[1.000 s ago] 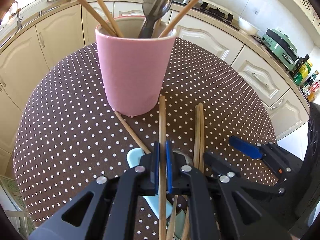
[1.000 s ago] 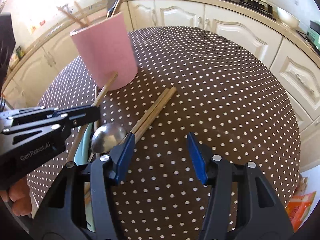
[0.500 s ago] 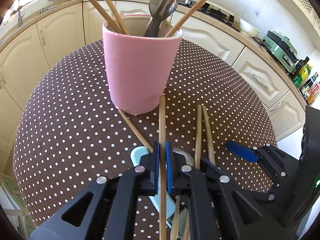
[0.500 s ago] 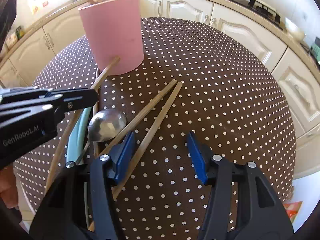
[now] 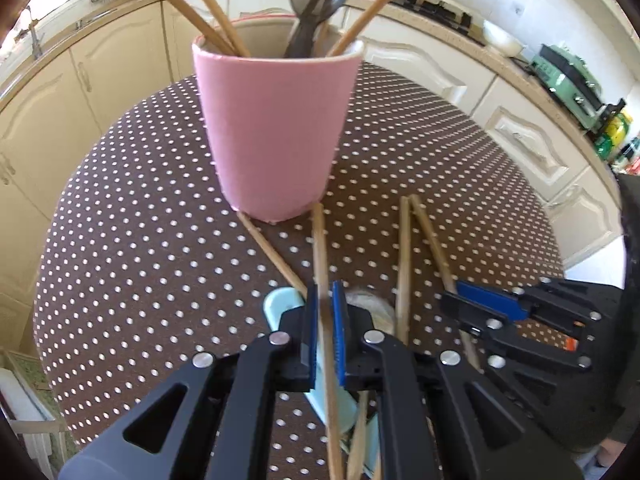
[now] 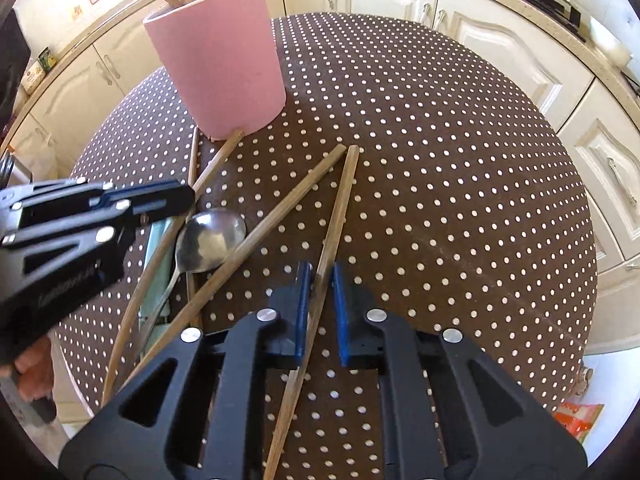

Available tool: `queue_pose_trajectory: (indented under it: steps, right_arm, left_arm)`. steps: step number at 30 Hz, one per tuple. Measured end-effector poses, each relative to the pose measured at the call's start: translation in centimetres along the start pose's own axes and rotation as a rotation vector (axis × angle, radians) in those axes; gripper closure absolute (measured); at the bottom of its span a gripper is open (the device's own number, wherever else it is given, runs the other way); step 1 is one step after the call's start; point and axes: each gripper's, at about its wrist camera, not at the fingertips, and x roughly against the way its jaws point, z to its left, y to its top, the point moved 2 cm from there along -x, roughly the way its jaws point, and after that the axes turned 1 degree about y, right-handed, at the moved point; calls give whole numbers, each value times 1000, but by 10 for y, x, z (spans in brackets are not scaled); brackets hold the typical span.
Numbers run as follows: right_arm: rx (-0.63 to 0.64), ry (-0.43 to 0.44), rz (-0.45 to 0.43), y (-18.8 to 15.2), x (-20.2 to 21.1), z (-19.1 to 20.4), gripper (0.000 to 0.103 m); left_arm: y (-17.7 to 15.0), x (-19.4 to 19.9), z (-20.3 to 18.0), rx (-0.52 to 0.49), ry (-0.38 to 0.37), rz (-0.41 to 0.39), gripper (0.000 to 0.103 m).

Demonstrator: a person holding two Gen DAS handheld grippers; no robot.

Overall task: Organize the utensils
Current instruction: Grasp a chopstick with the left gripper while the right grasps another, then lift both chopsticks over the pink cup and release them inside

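A pink cup [image 5: 276, 128] [image 6: 220, 60] stands on the dotted brown table [image 5: 140, 220] with chopsticks and dark spoons in it. My left gripper [image 5: 325, 294] [image 6: 176, 200] is shut on a wooden chopstick [image 5: 320, 248] whose far end rests against the cup's base. My right gripper [image 6: 320, 270] [image 5: 452, 300] is closing around another chopstick [image 6: 340, 208] that lies on the table; a thin gap still shows beside the pads. Its partner chopstick [image 6: 288, 200] lies splayed to the left.
A metal spoon [image 6: 212, 240], a pale blue handle [image 5: 280, 300] and a thin chopstick [image 5: 268, 244] lie under and beside my left gripper. Cream kitchen cabinets [image 6: 500, 40] curve round behind the table. A hand [image 6: 32, 364] shows at the lower left.
My right jaws have narrowed from wide apart to close around one chopstick. The two chopsticks of that pair have spread apart. My left gripper keeps its hold.
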Motion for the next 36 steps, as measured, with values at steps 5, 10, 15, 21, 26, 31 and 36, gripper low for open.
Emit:
queue_pose_trajectory:
  steps: [5,10,15,21,26,31,36]
  right_arm:
    - [-5,23,17,1,1,-6,91]
    - [0,38,24,6,-1,-16,91]
    - [16,23,11,10,-6,-12,93]
    - [-10,68,-43,7,1,-11,97]
    - [-38,119,-139,8,23,-11,97]
    - [-43,159,-288,13,62,-7,97]
    - [-49,177,-453,21,104,-9,97]
  left_arm:
    - [10,-11,-5,-12,24,25,95]
    - [17,-19,-25,-51,51,35,95]
    - [17,-26,-39,-69,55,30,97]
    - [17,-6,-49,-65,20,-75,98]
    - [18,31,-59,-59,-31,-199,98]
    - [21,64,-54,-31,-95,-317,98]
    - [25,100,-34,-12,-118,-443,98]
